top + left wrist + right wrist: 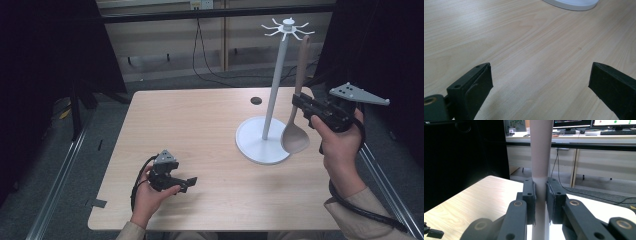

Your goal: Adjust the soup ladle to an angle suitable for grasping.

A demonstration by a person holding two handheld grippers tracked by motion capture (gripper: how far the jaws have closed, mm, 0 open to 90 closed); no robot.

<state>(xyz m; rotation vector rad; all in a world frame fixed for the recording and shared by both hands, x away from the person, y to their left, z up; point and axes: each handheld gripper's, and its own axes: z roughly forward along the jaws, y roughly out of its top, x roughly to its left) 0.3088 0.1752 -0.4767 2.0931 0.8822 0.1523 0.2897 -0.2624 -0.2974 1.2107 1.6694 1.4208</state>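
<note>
High view: at a pale wooden counter [200, 130], the person's right gripper [300, 103] has its jaws clamped on the handle of a brown spoon [296, 120], which hangs bowl-down beside the pole of a white utensil stand [272, 107], its bowl low over the rim of the stand's round base and its handle tip up near the ring of hooks [287, 27] at the top. The right gripper view looks straight up that handle [539, 157], pinched between the two black pads, which stand nearly closed on it (the handle is narrow). The left gripper [186, 183] rests low over the near-left part of the counter, well apart from the stand; the left gripper view shows its jaws wide apart with nothing but bare wood between them. Whether the handle tip is already caught on a hook cannot be told from these pictures. The step in hand looks to be the hanging of the spoon on the stand, or its lifting off. If hanging, the next move likely calls for steadying the handle tip against one hook before the pads let go, keeping the bowl from knocking the pole.
</note>
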